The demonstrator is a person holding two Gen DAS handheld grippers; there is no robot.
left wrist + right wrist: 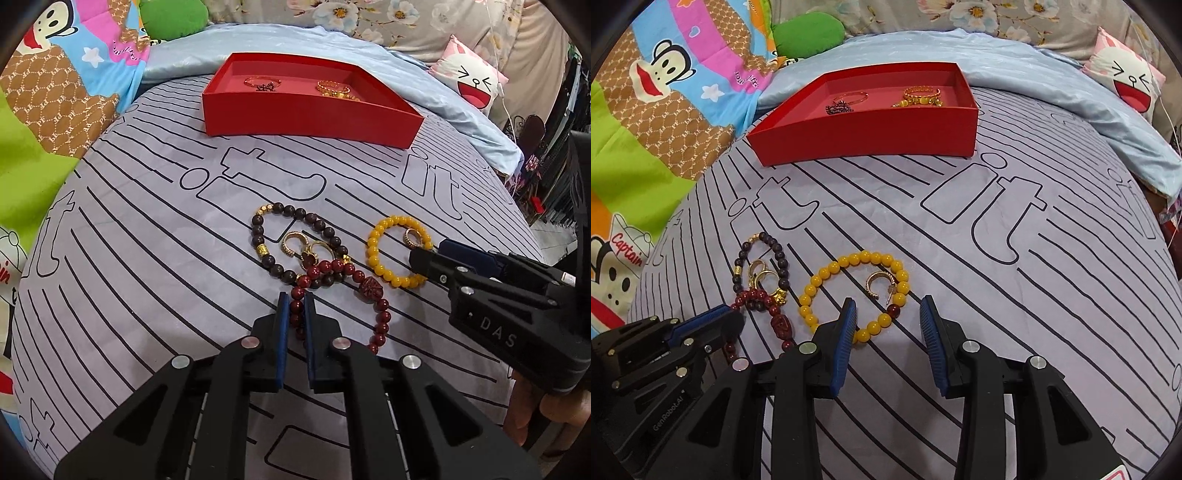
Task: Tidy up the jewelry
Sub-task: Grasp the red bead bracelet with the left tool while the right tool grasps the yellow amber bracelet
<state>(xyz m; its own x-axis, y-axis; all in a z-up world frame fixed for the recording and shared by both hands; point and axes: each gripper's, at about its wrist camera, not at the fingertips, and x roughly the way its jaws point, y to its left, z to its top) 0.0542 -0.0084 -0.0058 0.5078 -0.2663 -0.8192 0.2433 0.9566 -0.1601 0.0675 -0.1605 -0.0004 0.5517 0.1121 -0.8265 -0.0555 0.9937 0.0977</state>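
Observation:
A dark red bead bracelet (382, 317) with a carved bead lies on the striped grey sheet. My left gripper (295, 299) is shut on its near-left strand; the right wrist view shows this gripper (735, 321) at the lower left. A yellow bead bracelet (812, 288) lies to the right with a gold hoop earring (877, 284) inside it. My right gripper (888, 308) stands open over the yellow bracelet's near edge, its pads not pressing the beads. A dark brown bead bracelet (258, 229) rings several gold rings (291, 243). The red box (314, 118) behind holds gold bracelets.
A cartoon quilt (665, 92) and a green pillow (805, 33) lie at the far left. A light blue blanket (1034, 70) is bunched behind the box, with a pink cushion (1126, 81) at the far right. A hand (528, 406) grips the right gripper's handle.

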